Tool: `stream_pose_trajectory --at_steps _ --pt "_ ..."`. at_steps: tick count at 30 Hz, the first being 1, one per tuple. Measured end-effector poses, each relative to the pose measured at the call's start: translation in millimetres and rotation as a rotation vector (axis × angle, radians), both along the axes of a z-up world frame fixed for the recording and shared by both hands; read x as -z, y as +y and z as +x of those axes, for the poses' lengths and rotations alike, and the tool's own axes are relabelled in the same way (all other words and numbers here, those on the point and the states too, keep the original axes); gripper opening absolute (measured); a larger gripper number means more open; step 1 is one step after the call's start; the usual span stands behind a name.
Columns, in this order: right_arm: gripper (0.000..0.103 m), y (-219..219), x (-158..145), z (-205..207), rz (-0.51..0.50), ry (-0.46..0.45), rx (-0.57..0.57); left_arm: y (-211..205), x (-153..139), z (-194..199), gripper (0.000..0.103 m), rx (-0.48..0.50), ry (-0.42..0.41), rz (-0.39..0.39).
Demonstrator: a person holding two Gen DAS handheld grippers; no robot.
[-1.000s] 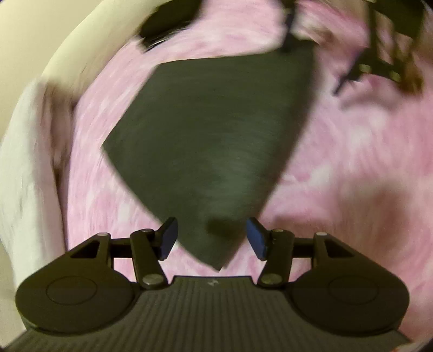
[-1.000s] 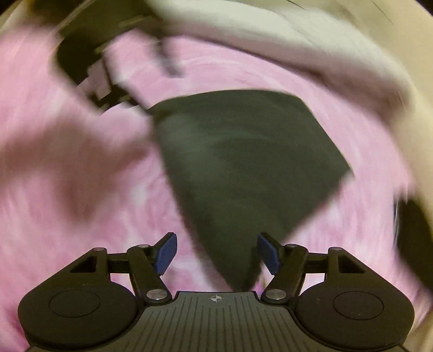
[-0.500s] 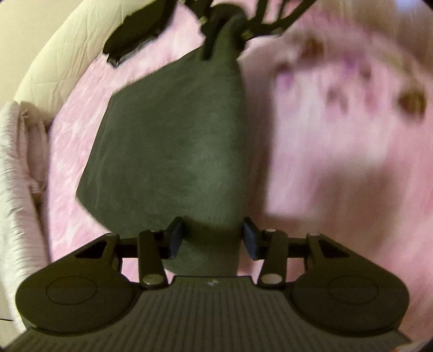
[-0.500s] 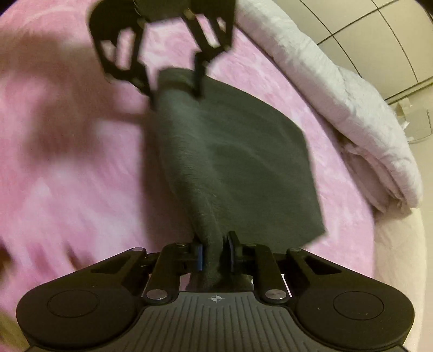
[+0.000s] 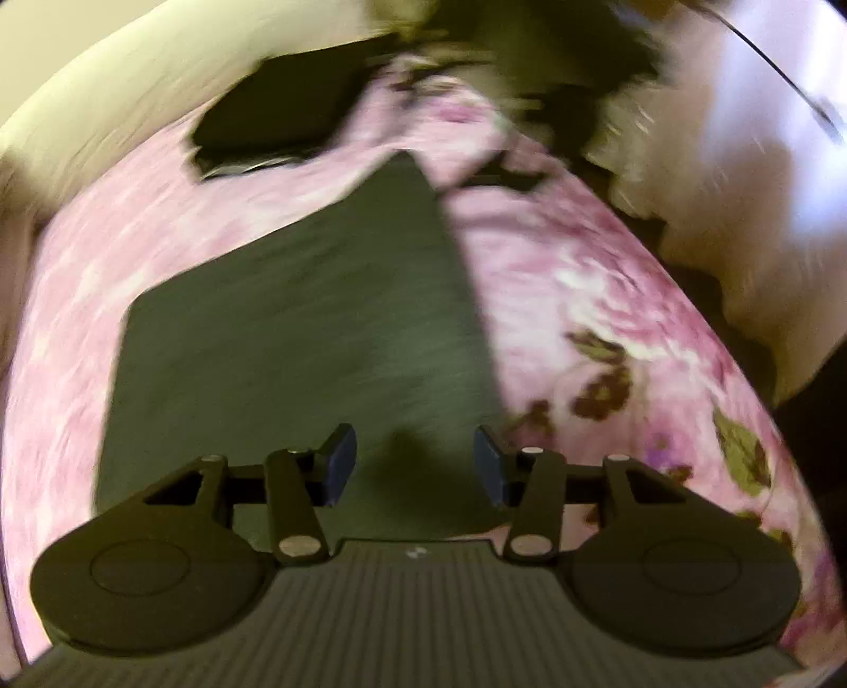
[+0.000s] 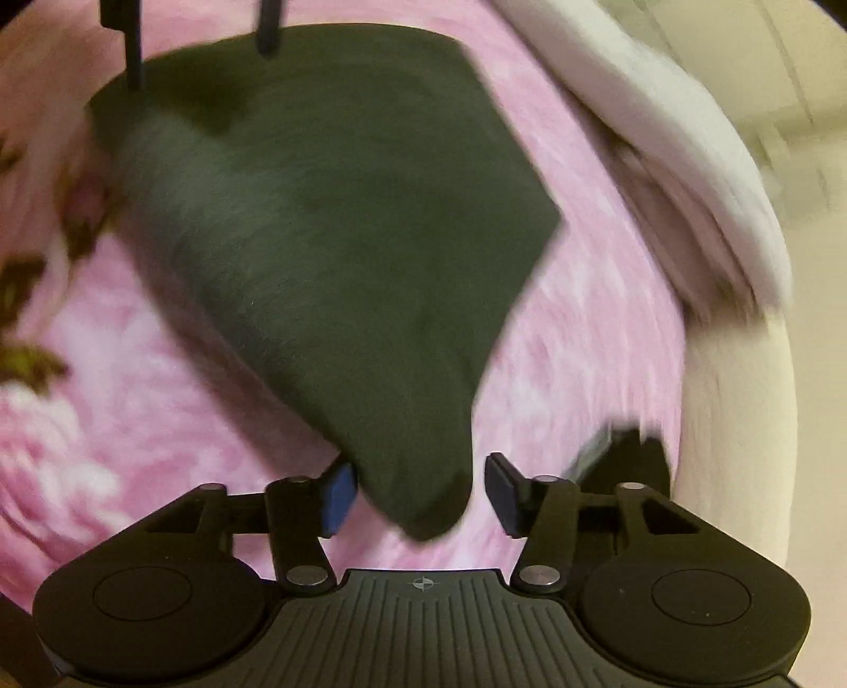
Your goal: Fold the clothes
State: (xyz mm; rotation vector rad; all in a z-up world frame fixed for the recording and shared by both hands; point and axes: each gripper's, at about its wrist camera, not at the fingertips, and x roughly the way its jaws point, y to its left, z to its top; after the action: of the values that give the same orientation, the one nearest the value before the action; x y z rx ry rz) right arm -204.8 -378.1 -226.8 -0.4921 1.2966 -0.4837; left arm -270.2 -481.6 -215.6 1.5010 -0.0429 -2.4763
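Observation:
A dark grey folded garment lies flat on a pink flowered bedspread. My left gripper is open above the garment's near edge, with nothing between its blue pads. In the right wrist view the same garment lies spread out, and its near corner sits between the fingers of my right gripper, which is open and not pinching it. The left gripper's dark fingers show at the garment's far edge.
A black folded pile lies on the bed beyond the garment. A white quilt is bunched along the bed's right side. Another dark item lies by the right gripper. Both views are blurred by motion.
Half a second ago both grippers were shut on the garment, holding it up in a fold. Now both are open and the garment lies flat on the bedspread.

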Motion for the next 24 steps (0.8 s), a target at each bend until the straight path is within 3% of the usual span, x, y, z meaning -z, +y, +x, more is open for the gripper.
stream_pose_trajectory --at_steps 3,6,9,12,15,18,19,20,24 --pt "0.053 -5.5 -28.0 -16.3 0.162 -0.218 0.300 -38.7 -13.8 19.4 0.045 -0.145 -0.018 -0.025" --pt "0.053 -18.6 -42.0 -35.5 0.431 -0.541 0.678 -87.5 -14.5 33.1 0.045 -0.283 -0.013 -0.041" --pt "0.054 -34.2 -30.0 -52.2 0.676 -0.844 0.998 -141.2 -6.8 43.0 0.046 -0.414 0.010 -0.019" --pt "0.061 -46.6 -5.3 -60.5 0.793 -1.054 1.231 -184.0 17.2 48.1 0.045 -0.492 0.033 0.028" --pt "0.061 -46.0 21.3 -60.5 0.864 -1.180 1.335 -216.3 45.4 50.6 0.046 -0.537 0.031 0.070" --pt "0.058 -45.5 37.5 -54.0 0.897 -1.225 1.352 -223.3 59.6 56.8 0.047 -0.537 0.051 0.098" --pt "0.036 -48.3 38.6 -53.2 0.909 -1.232 1.358 -223.6 62.6 57.8 0.047 -0.532 0.057 0.097" --pt "0.027 -53.5 39.4 -52.2 0.928 -1.233 1.362 -222.1 63.2 57.9 0.046 -0.537 0.062 0.099" --pt "0.020 -81.3 20.4 -60.2 0.950 -1.122 1.289 -212.2 61.3 55.9 0.046 -0.519 0.063 0.134"
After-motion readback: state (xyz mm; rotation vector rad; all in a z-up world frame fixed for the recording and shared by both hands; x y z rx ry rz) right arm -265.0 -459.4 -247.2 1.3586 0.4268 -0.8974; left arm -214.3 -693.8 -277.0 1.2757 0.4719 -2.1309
